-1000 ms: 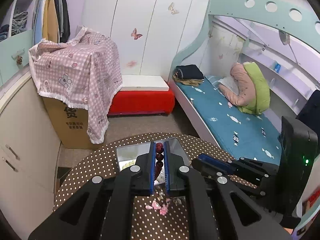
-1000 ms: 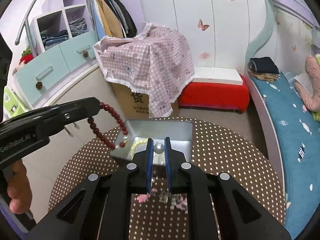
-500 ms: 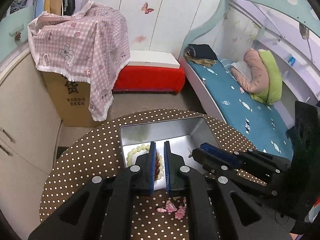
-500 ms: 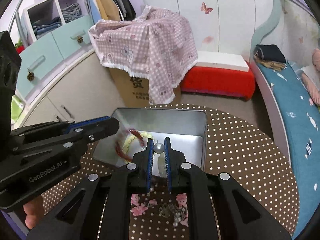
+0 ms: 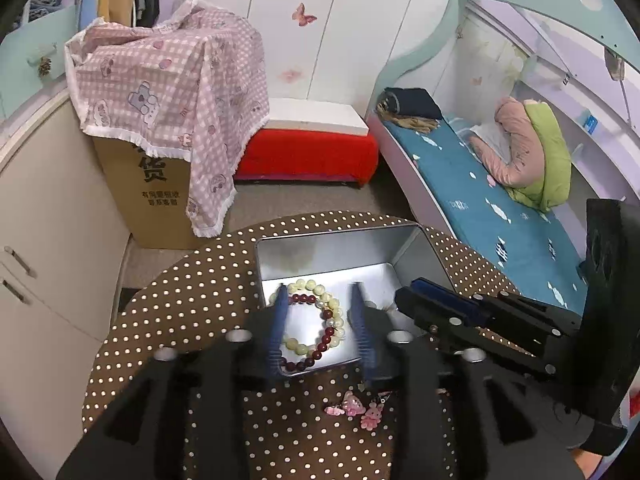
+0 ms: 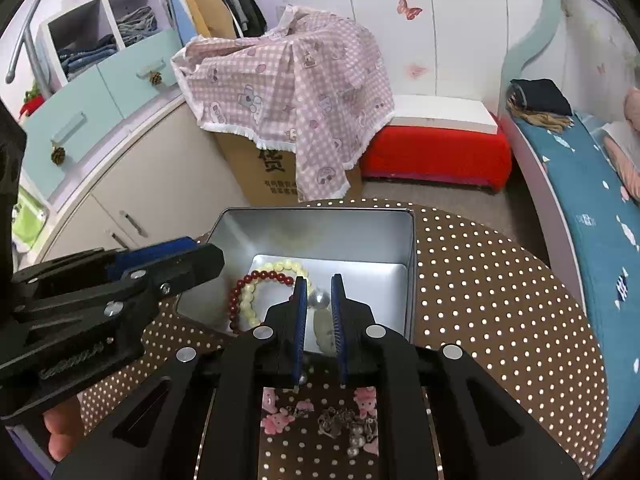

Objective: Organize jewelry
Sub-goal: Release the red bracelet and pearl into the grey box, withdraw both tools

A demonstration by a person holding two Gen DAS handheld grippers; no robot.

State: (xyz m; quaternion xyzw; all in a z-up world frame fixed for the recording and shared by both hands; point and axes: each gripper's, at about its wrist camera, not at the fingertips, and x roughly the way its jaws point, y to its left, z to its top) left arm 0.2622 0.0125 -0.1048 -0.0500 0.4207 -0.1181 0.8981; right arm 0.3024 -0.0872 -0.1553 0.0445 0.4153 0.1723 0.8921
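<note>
My left gripper has just spread open, and the red bracelet now lies in the tin; the right gripper still pinches a pearl.

Child's bedroom, evenly lit; white panelled wall with butterfly stickers; grey-brown floor; round bench under a brown cloth with white dots; behind it a cardboard box with printed characters, draped in a pink checked cloth; beside the box a low red seat topped with a white slab; to the right a bunk bed with a teal mattress, folded dark clothes and a pink and green bundle lying on it; to the left cream cabinets, pale teal drawers with pinecone knobs, open cubbies of folded clothes, hanging garments above.
</note>
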